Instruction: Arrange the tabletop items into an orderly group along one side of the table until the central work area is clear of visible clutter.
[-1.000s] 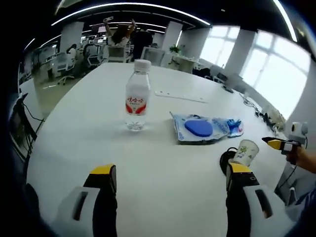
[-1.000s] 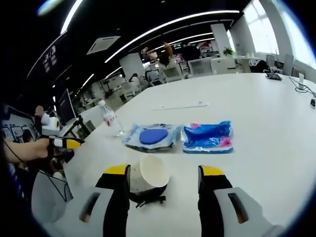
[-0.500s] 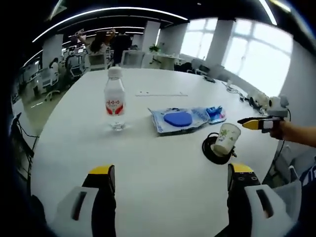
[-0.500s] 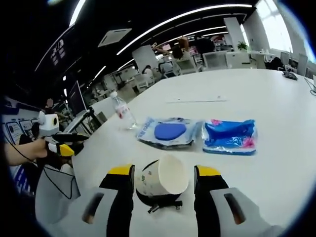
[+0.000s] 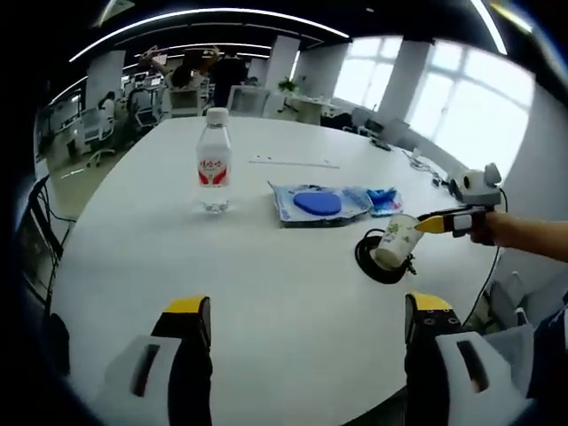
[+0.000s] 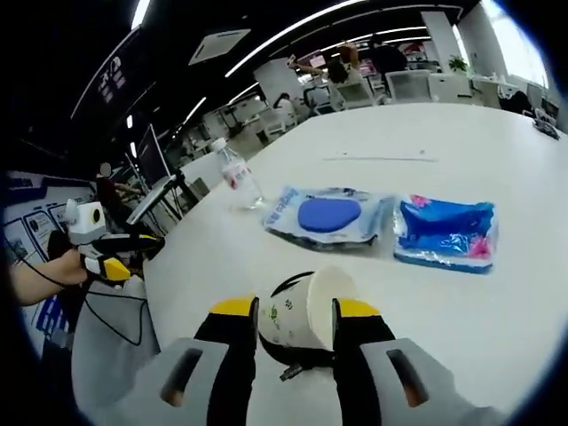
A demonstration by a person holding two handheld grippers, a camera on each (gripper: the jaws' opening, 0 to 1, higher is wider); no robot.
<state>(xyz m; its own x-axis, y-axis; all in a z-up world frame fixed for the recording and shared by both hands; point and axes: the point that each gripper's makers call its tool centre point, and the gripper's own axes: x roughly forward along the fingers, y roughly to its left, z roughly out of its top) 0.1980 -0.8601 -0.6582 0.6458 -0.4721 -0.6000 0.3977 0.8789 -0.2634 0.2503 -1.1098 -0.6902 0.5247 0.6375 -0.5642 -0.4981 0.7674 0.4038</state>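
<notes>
Jaws of right gripper (image 6: 295,312) clamped on white paper cup (image 6: 306,308), tilted over black round pad (image 5: 380,264) at white table (image 5: 266,293) edge; left gripper (image 5: 306,311) jaws apart, empty. Step: cup grab. Next: lift, carry to pkgs side.
</notes>
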